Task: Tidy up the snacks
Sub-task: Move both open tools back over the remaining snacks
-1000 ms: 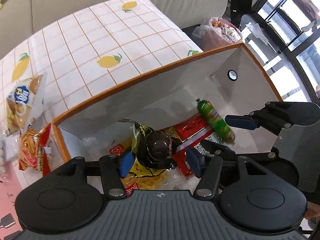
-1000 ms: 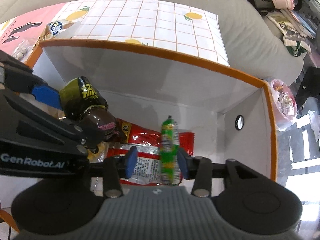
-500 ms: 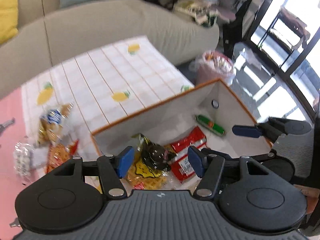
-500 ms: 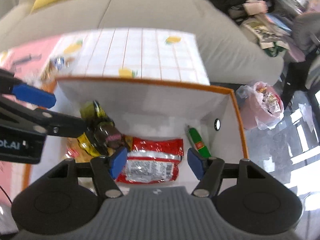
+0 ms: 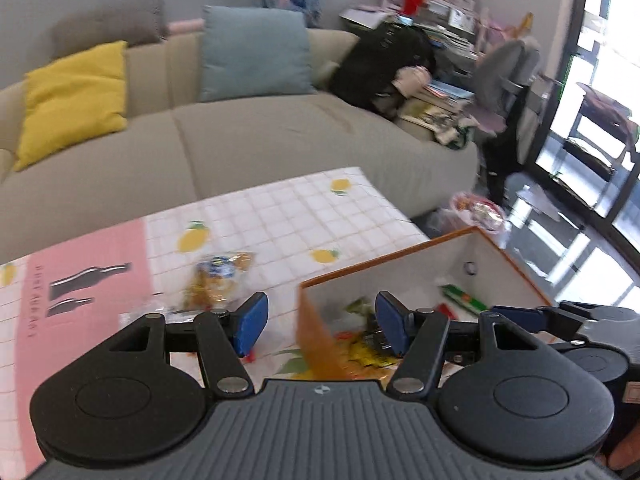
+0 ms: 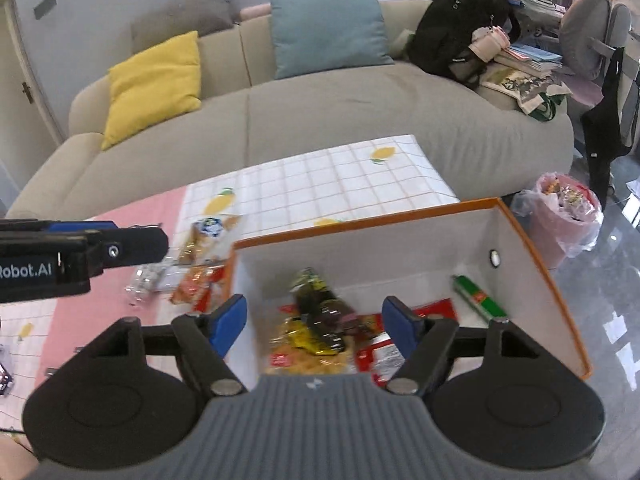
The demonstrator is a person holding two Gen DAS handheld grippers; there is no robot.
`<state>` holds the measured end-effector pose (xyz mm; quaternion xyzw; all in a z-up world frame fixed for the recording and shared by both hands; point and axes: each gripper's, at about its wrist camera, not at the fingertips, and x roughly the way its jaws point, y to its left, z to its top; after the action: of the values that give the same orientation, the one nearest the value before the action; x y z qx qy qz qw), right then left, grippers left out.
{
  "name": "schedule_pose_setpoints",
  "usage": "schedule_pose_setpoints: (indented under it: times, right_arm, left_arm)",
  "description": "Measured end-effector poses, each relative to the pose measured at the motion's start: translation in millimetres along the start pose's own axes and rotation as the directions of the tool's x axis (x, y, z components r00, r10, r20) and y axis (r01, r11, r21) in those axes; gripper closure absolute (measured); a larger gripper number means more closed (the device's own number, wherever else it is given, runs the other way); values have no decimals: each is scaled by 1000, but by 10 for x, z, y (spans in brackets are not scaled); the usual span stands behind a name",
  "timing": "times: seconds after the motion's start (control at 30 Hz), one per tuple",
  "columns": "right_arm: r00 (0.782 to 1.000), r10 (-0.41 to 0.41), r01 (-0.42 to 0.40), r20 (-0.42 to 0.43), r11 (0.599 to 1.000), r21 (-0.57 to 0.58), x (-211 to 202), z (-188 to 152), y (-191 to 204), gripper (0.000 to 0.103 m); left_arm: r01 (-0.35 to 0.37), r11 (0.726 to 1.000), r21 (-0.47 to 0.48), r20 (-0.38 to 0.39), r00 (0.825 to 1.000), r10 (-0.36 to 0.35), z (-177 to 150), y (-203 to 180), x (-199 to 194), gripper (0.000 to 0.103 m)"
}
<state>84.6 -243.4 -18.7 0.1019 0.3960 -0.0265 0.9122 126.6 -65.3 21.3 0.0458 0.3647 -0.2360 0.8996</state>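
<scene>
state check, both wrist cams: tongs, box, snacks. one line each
left tongs: open, empty
right tongs: open, empty, jaws just opened wider
box: open-topped, partly filled
green stick pack: lying in the box by its right wall
dark pack: in the box, atop other packs
orange packet: on the table, outside the box

Your tabletop wears a white grid cloth with yellow lemons; a pink mat with black bottle shapes covers its left part. On it you have an orange-rimmed white box at the right, and beside the box's left wall loose snacks: a blue-and-orange packet, a red-orange packet and a clear wrapped one lying close together.
</scene>
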Motion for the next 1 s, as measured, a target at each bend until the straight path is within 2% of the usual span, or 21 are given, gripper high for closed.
schedule_pose_setpoints:
  times: [0.2, 0.4, 0.73, 1.0]
  right_arm:
    - [1000, 1, 0, 27, 999, -38, -24, -208, 354, 29]
    - [999, 28, -26, 20, 995, -94, 38, -403, 683, 29]
    - [997, 70, -71, -10, 973, -222, 281, -537, 1136, 30]
    - [997, 64, -71, -31, 948, -309, 619, -480, 1424, 31]
  left_arm:
    - [-94, 995, -24, 13, 995, 95, -272, 320, -156, 31]
    - [-127, 987, -94, -11, 992, 127, -565, 682, -212, 31]
    - [-143, 976, -167, -58, 989, 135, -949, 1195, -214, 31]
    - [-127, 971, -204, -69, 991, 115, -961, 1522, -80, 31]
